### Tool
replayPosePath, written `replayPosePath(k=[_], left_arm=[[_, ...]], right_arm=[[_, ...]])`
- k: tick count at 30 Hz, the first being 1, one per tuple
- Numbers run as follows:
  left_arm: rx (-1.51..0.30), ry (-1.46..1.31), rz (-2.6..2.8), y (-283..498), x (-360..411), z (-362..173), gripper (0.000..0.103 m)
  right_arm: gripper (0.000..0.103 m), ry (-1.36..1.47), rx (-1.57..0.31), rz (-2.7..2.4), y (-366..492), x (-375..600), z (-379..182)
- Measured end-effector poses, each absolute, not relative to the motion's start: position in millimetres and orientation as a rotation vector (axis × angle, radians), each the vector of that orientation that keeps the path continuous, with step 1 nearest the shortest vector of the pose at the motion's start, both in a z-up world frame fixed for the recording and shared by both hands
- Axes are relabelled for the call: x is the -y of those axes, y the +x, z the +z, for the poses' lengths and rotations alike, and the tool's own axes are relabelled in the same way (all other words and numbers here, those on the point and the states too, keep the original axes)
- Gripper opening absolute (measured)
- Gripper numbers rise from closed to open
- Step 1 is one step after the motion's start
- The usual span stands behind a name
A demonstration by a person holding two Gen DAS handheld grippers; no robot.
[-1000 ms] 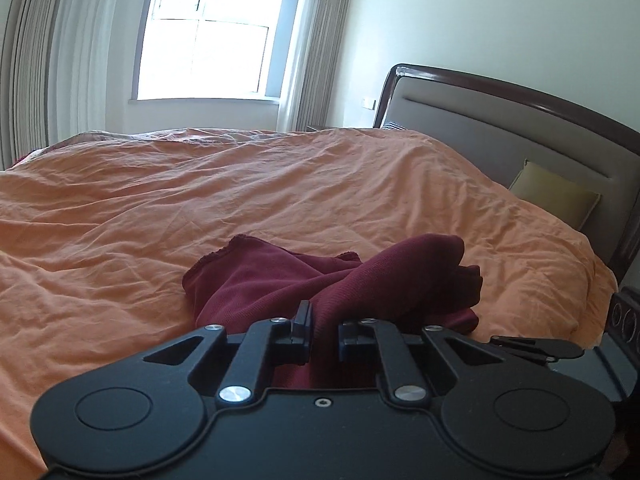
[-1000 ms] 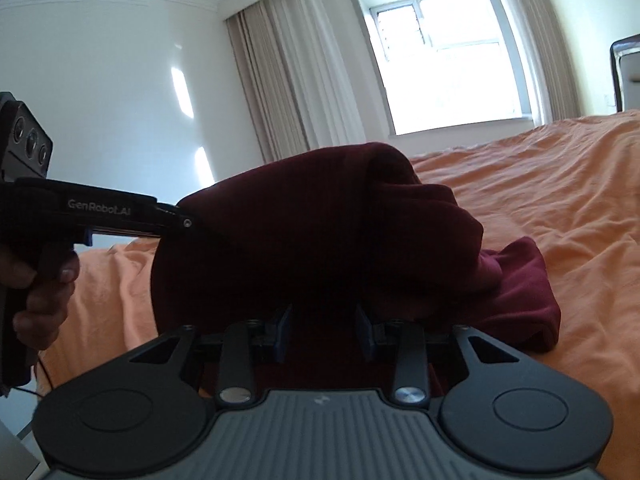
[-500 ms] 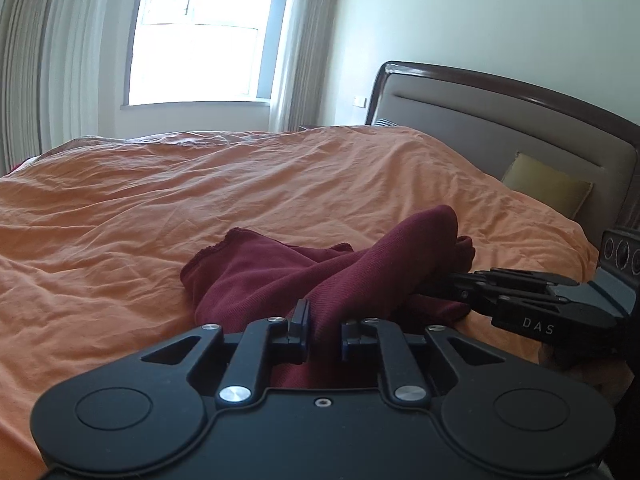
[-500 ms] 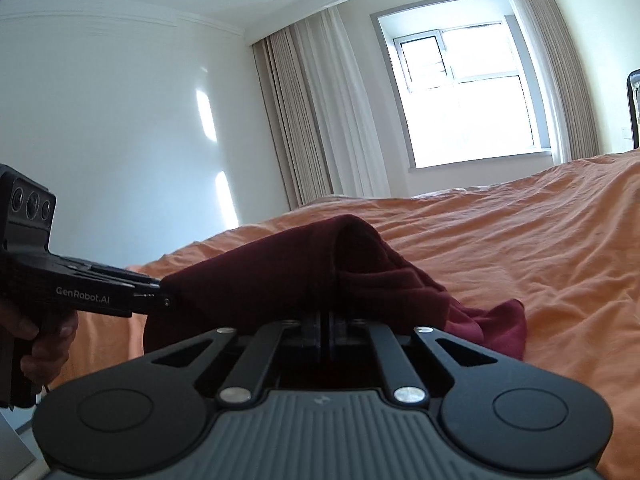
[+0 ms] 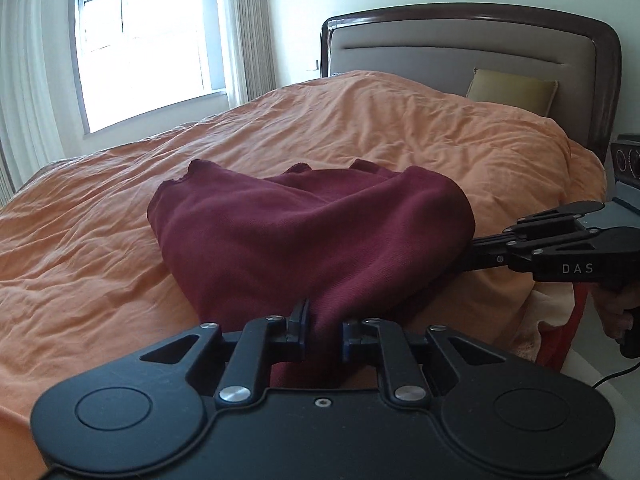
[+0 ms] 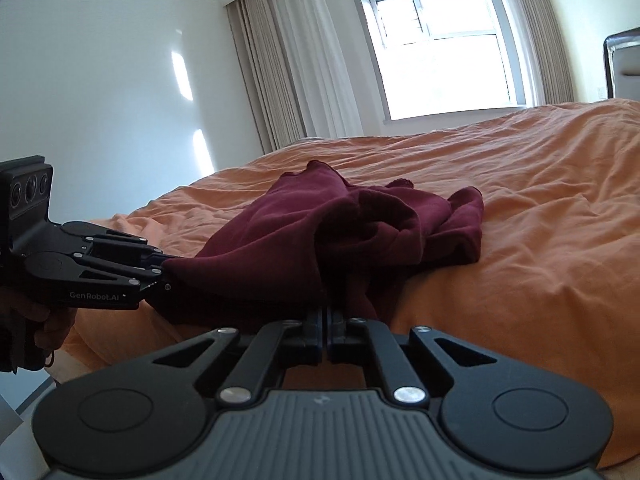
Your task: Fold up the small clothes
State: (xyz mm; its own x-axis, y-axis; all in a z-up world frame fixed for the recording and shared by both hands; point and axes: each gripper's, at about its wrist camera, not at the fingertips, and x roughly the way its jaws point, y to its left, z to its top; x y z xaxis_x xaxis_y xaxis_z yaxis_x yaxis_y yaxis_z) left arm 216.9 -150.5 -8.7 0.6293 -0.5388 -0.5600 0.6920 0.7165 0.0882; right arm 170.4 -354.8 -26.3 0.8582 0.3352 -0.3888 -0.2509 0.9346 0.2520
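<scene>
The dark maroon knitted garment (image 5: 312, 232) lies rumpled near the front edge of the bed's wrinkled orange cover (image 5: 120, 216), its bulk spreading away from both tools toward the far side. The left gripper (image 5: 322, 330) is clenched on a bunched fold of it; the right gripper (image 6: 326, 330) is pinched tight on another part of the near hem. The cloth's long axis between the two holds runs across the bed, left to right; neither hand looks nearer, so I judge the coming move a joint pull apart and outward to spread it flat.
</scene>
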Motion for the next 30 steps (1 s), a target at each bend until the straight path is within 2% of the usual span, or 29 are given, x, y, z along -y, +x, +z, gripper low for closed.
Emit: replayPosePath(k=[3,5,8,9,10,11,12,14,16,20,21,23,24,30], left_arm=[[-0.529,0.286,-0.705,216.4,148.9,-12.7,0.019],[-0.533,0.245,-0.71,214.5,145.8,-10.6,0.026],[-0.538,0.189,-0.717,215.0,139.3,-7.2,0.034],[-0.541,0.169,-0.717,214.7,137.4,-5.3,0.036],[-0.542,0.15,-0.713,213.8,135.4,-3.6,0.043],[-0.543,0.131,-0.704,212.7,133.4,-1.5,0.054],[-0.544,0.112,-0.694,211.4,131.1,0.9,0.061],[-0.534,0.058,-0.683,207.1,125.1,6.9,0.084],[-0.527,0.013,-0.684,204.4,120.9,12.3,0.09],[-0.523,-0.035,-0.64,204.4,117.9,21.5,0.1],[-0.534,-0.036,-0.611,207.8,119.1,22.2,0.101],[-0.558,-0.037,-0.546,217.3,121.1,21.8,0.101],[-0.572,-0.041,-0.515,222.6,121.8,20.8,0.101],[-0.655,-0.063,-0.396,257.4,122.9,13.6,0.101]], right_arm=[[0.0,0.232,-0.446,0.293,162.6,368.2,-23.8],[0.004,0.203,-0.429,0.267,160.2,374.5,-14.2],[0.025,0.199,-0.393,0.242,166.5,387.9,2.1],[0.038,0.203,-0.382,0.232,171.4,392.6,7.2],[0.047,0.204,-0.374,0.229,176.9,395.6,11.7],[0.049,0.204,-0.367,0.228,189.0,397.3,16.0],[0.051,0.205,-0.368,0.229,197.8,398.9,19.2],[0.055,0.215,-0.399,0.239,226.9,401.1,21.6],[0.055,0.251,-0.431,0.25,252.7,404.1,20.2],[0.055,0.356,-0.616,0.266,308.1,408.3,3.9],[0.053,0.363,-0.633,0.278,315.2,407.2,0.4],[0.01,0.343,-0.64,0.264,323.0,404.5,-1.6],[0.006,0.32,-0.626,0.258,324.0,402.9,0.7],[0.006,0.196,-0.493,0.205,314.2,404.8,32.9]])
